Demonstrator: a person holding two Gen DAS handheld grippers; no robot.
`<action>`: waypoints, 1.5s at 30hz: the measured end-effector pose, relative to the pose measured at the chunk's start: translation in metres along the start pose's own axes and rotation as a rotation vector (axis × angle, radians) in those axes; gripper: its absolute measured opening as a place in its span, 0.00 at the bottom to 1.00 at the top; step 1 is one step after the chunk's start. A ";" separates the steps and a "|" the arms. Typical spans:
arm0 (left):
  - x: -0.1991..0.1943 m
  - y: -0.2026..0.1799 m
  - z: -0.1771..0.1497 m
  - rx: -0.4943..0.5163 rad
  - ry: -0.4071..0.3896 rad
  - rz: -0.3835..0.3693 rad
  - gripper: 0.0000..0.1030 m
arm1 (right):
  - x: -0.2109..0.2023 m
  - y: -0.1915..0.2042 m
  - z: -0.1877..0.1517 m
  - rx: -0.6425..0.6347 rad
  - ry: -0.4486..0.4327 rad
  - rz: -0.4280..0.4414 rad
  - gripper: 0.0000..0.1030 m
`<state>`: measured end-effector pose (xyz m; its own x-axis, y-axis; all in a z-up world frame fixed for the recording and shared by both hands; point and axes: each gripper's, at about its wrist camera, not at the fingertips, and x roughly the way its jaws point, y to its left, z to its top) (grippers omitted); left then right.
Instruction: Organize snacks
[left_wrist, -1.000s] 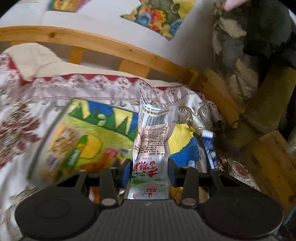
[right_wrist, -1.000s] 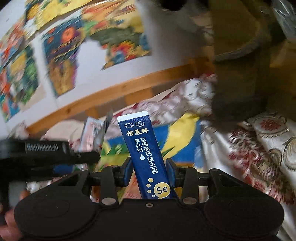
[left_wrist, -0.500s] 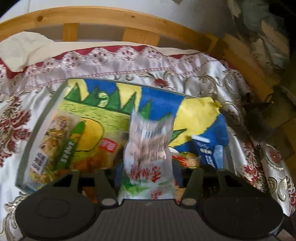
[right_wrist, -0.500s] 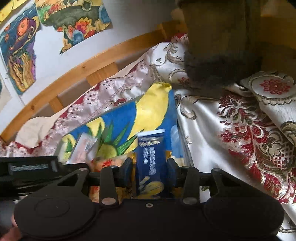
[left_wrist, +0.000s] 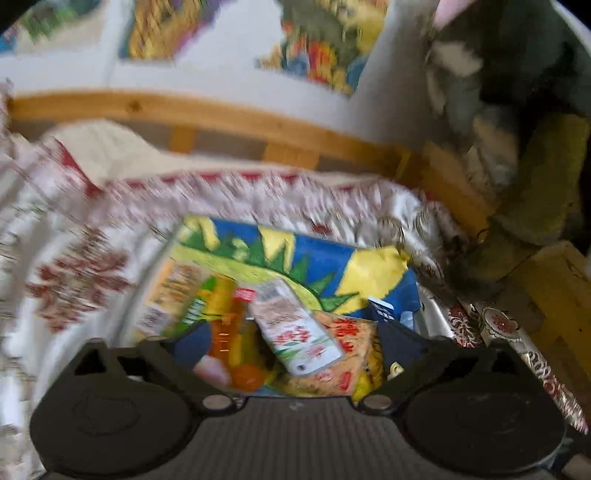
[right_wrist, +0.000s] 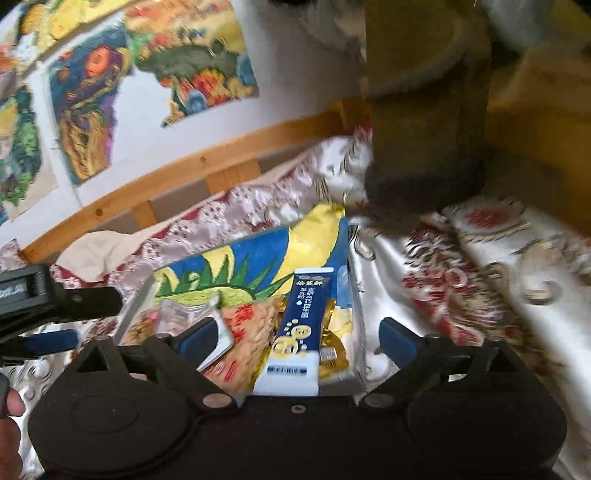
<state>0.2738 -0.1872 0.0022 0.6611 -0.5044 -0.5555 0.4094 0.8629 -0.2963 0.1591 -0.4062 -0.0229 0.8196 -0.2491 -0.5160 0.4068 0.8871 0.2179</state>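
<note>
A tray with a blue, yellow and green painted bottom (left_wrist: 332, 258) (right_wrist: 258, 254) lies on the patterned cloth and holds several snack packs. The white pouch with red characters (left_wrist: 299, 332) lies loose on an orange snack pack (left_wrist: 351, 354) in the tray. My left gripper (left_wrist: 291, 343) is open above it, empty. The dark blue stick pack (right_wrist: 303, 317) lies in the tray's right side. My right gripper (right_wrist: 299, 339) is open around it without touching. The left gripper's body also shows in the right wrist view (right_wrist: 55, 299).
A wooden rail (left_wrist: 258, 129) (right_wrist: 221, 155) runs behind the cloth, with painted pictures on the wall above. An olive and dark plush shape (right_wrist: 424, 129) stands at the right by the tray's far corner. Yellow wooden blocks (left_wrist: 554, 288) sit at the right.
Both grippers opened and let go: the white pouch and the blue stick pack dropped into the tray. Both cameras have tilted back up and the views are blurred by motion.
</note>
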 end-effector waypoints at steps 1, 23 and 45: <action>-0.013 0.001 -0.007 0.000 -0.027 0.019 0.99 | -0.015 0.001 -0.004 -0.004 -0.014 0.001 0.99; -0.227 0.014 -0.144 0.112 -0.107 0.379 1.00 | -0.234 0.028 -0.092 -0.100 -0.072 0.023 0.99; -0.270 0.020 -0.166 0.090 -0.169 0.405 1.00 | -0.273 0.028 -0.121 -0.133 -0.099 -0.005 0.99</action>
<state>-0.0011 -0.0290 0.0170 0.8699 -0.1307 -0.4756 0.1443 0.9895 -0.0081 -0.1022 -0.2659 0.0240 0.8560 -0.2852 -0.4312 0.3598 0.9276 0.1007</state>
